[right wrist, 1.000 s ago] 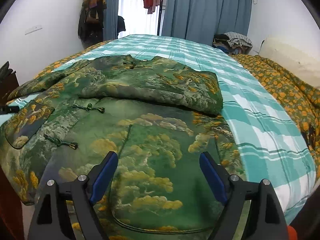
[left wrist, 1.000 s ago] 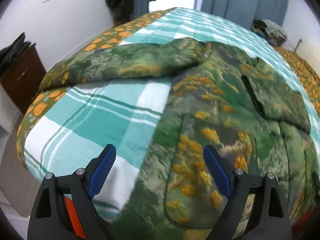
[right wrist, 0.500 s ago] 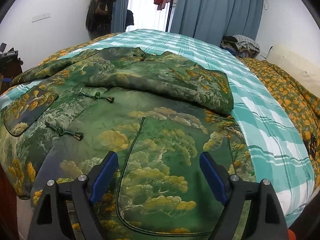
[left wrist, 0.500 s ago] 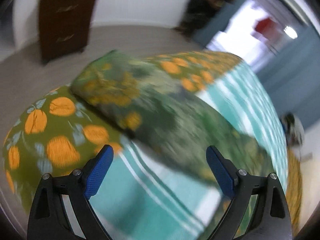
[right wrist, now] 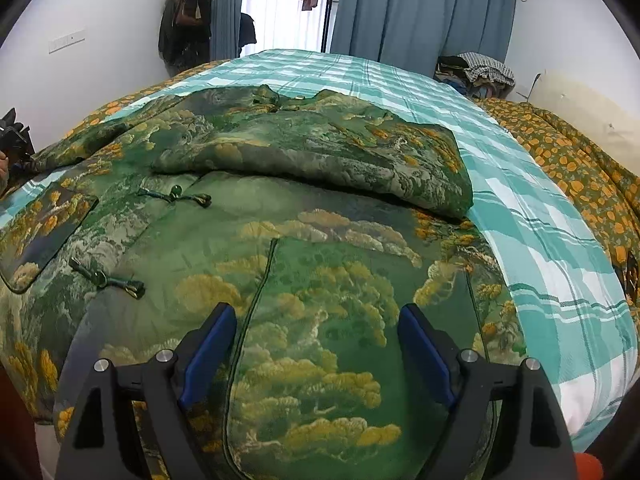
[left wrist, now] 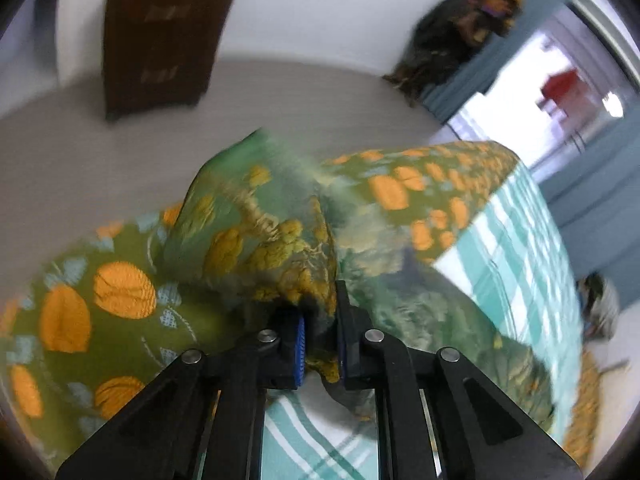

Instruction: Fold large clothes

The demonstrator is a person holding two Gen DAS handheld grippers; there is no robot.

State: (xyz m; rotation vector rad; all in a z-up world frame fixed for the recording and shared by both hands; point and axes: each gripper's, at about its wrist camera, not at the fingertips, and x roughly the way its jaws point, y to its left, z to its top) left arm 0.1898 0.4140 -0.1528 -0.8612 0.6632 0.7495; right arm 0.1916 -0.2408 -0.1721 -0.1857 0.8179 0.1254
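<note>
1. A bunched sleeve end (left wrist: 276, 248) of the brocade-like green and gold jacket (right wrist: 320, 264) is pinched by the left gripper (left wrist: 320, 340).
2. The right gripper (right wrist: 318, 344) is held spread above the jacket's lower front.
3. The jacket is spread on a teal plaid sheet (right wrist: 540, 240), with blue curtains (right wrist: 420, 12) behind.

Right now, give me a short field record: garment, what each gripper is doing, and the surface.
garment: green landscape-print jacket, spread out front up, one sleeve folded across the chest
left gripper: shut on the jacket's sleeve end
right gripper: open, above the jacket hem, holding nothing
surface: teal plaid bed sheet
</note>
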